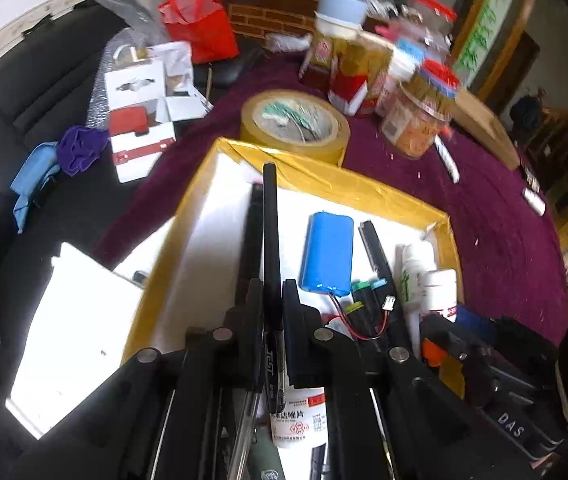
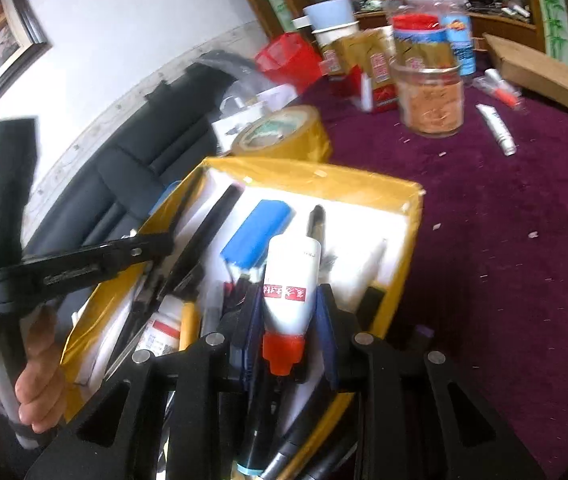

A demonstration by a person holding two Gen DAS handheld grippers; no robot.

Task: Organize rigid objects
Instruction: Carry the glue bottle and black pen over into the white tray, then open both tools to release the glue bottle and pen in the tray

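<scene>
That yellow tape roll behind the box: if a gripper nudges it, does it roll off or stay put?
The yellow tape roll lies flat on the purple cloth, so a nudge would probably slide it rather than roll it. The cloth looks fuzzy, so expect drag. It seems thick and rigid, likely heavy for its size.

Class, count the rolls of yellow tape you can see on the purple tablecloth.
1. The tape roll lies flat on the purple cloth, just behind the far edge of the yellow box. Clutter further back could hide another.

The left gripper [image 1: 272, 300] clamps a black pen [image 1: 271, 240] (jaws tight) above the yellow-rimmed box [image 1: 324, 178].
</scene>
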